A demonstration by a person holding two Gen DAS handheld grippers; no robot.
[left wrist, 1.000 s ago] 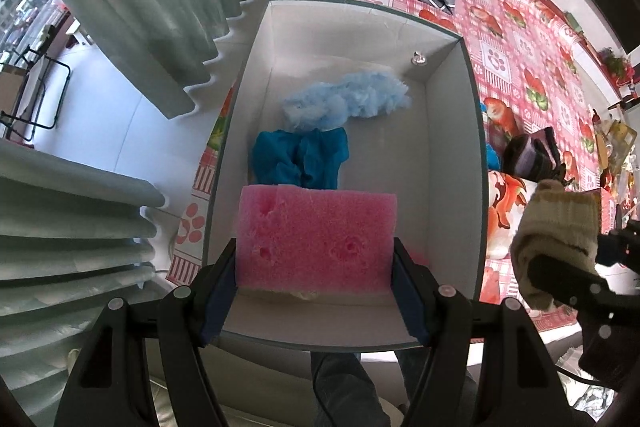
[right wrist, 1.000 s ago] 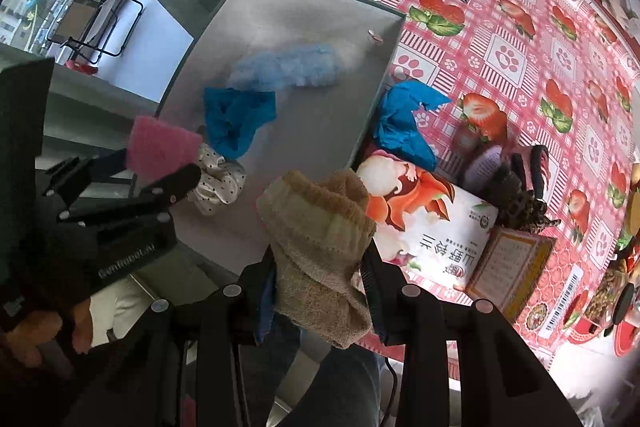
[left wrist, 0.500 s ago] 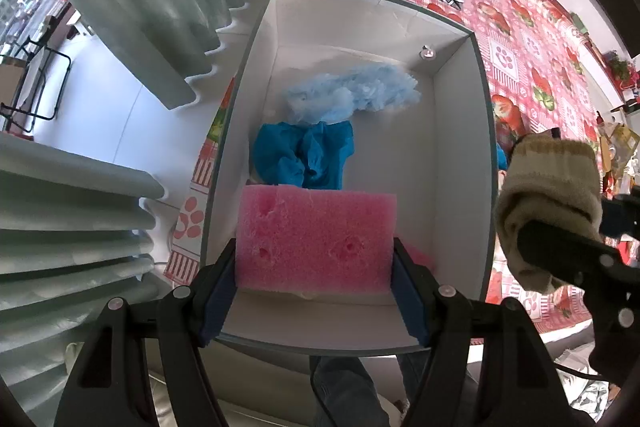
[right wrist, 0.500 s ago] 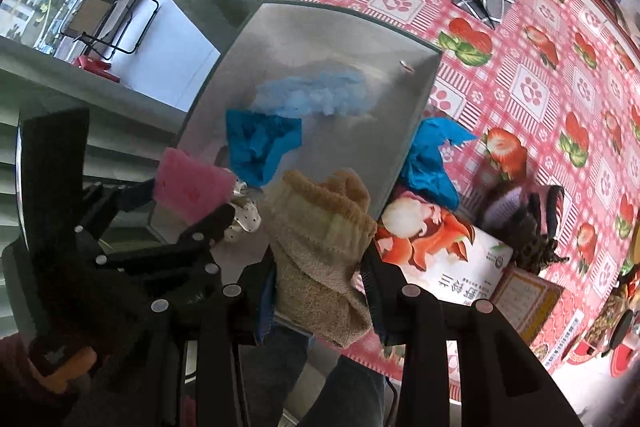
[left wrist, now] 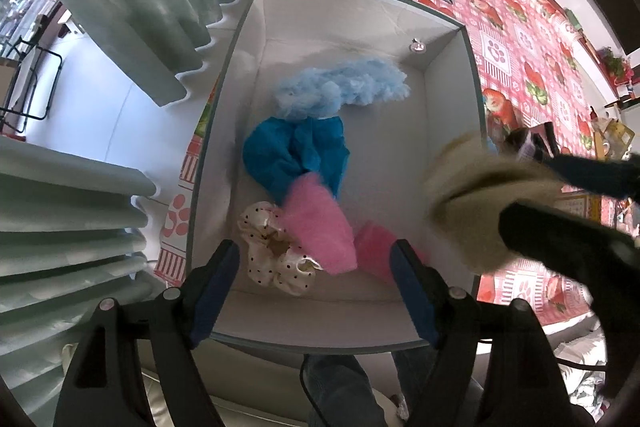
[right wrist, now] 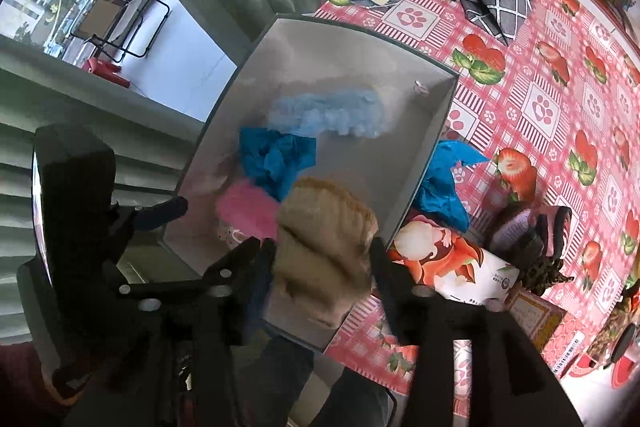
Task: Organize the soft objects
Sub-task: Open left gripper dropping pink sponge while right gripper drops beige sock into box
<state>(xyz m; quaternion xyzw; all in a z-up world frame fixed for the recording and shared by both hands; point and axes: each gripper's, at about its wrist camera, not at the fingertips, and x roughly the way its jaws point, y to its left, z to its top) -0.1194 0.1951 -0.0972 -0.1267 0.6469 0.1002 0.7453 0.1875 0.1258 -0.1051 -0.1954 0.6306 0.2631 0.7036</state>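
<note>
Pink sponge (left wrist: pixel 320 227) tumbling free inside the white box (left wrist: pixel 452 99), near its front wall, above a polka-dot scrunchie (left wrist: pixel 276 255); another pink piece (left wrist: pixel 374 253) just beside it. Also in the box: teal cloth (left wrist: pixel 296 155) mid-floor, pale blue fluff (left wrist: pixel 340 87) toward the far wall.

Left gripper (left wrist: pixel 316 287) jaws have just been opening; they stand wide with nothing pressed between them, the sponge below and clear of both pads.

Beige knitted sock (right wrist: pixel 324 239) over the box's near right corner, blurred, between the right gripper (right wrist: pixel 320 263) jaws. These have just been opening; gaps show on both sides, so likely released.

Progress: judged well along. Left on the table (right wrist: pixel 540 75): blue cloth (right wrist: pixel 444 183) against the box's right wall, dark items (right wrist: pixel 528 239) beyond.
</note>
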